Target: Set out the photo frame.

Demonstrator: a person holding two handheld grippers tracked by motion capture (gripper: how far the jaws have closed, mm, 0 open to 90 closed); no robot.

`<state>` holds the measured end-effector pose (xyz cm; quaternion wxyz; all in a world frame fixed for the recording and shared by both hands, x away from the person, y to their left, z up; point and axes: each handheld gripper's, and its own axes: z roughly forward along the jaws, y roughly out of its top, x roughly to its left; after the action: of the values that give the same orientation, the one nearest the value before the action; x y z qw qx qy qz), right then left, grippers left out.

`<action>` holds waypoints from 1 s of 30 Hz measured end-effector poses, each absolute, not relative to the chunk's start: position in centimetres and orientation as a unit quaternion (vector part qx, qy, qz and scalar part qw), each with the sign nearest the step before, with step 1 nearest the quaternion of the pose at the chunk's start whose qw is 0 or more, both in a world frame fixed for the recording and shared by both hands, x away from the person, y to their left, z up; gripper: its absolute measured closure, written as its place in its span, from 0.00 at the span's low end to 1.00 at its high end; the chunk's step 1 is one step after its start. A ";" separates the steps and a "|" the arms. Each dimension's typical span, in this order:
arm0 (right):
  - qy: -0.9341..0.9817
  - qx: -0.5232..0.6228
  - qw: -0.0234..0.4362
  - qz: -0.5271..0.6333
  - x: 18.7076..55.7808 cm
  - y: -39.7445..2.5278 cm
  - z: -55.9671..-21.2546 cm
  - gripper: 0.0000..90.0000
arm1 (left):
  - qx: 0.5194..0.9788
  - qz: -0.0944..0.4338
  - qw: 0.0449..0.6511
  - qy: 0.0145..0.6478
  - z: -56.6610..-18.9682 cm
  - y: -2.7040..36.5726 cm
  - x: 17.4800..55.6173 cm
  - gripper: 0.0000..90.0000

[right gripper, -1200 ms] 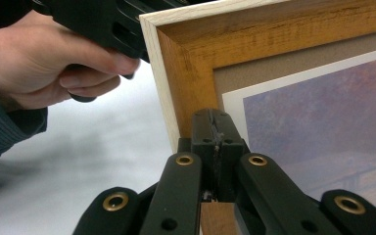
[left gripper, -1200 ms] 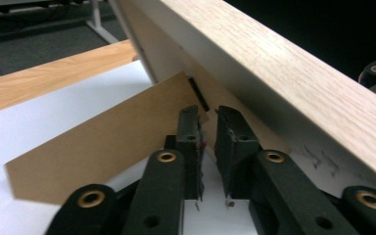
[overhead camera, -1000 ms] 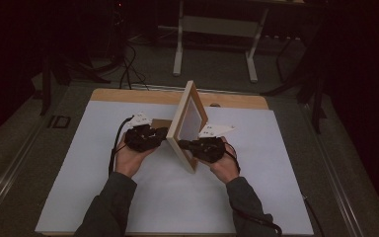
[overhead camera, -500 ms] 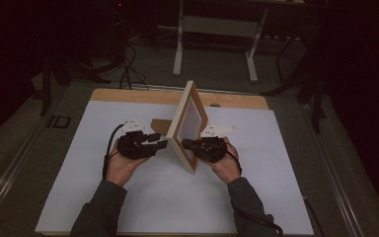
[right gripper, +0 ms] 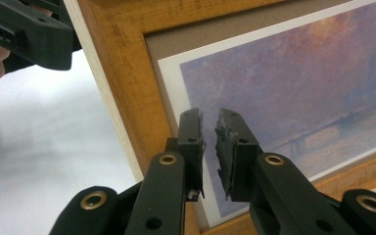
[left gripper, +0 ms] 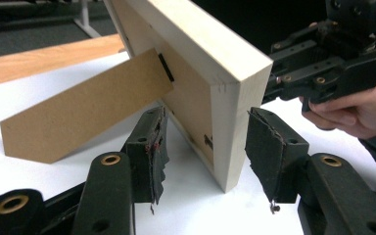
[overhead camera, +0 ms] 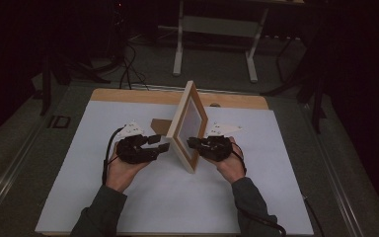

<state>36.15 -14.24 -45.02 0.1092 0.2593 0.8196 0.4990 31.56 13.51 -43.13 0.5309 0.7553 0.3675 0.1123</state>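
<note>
A light wooden picture frame (overhead camera: pixel 187 123) stands upright on the white table top, edge-on to me, propped by its brown cardboard back leg (overhead camera: pixel 160 126). My left gripper (overhead camera: pixel 162 144) is open at the frame's back side. In the left gripper view its jaws (left gripper: pixel 206 122) straddle the frame's near upright edge (left gripper: pixel 235 98) without touching it, and the back leg (left gripper: pixel 78 117) slants off to the left. My right gripper (overhead camera: pixel 191 143) is on the front side, shut on nothing. Its tips (right gripper: pixel 209 117) rest close to the glass over a purple sunset print (right gripper: pixel 298 83).
A white sheet (overhead camera: pixel 128 207) covers the table, with a bare wooden strip (overhead camera: pixel 128 96) along the far edge. Beyond the table are a dark floor, cables (overhead camera: pixel 126 74) and a pale stand's legs (overhead camera: pixel 177 54). A person's hand (left gripper: pixel 347 112) holds the right gripper behind the frame.
My left gripper drew back from the back leg, then moved nearer me until its open jaws reached the frame's near edge. The right gripper and the frame have stayed in place.
</note>
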 end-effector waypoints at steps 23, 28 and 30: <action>0.819 0.266 0.110 0.497 36.3 -14.7 -45.2 0.87 | 0.746 0.095 0.540 0.377 -42.7 11.6 31.5 0.51; 0.818 0.266 0.109 0.498 36.3 -14.8 -45.3 0.87 | 0.746 0.103 0.540 0.376 -42.6 10.6 31.6 0.50; 0.819 0.266 0.109 0.497 36.3 -14.8 -45.3 0.87 | 0.747 0.114 0.536 0.377 -42.6 10.2 31.7 0.50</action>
<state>36.31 -14.83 -45.33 0.1088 0.2664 0.8185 0.4972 31.71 10.24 -42.58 0.5358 0.7469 0.3772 0.1137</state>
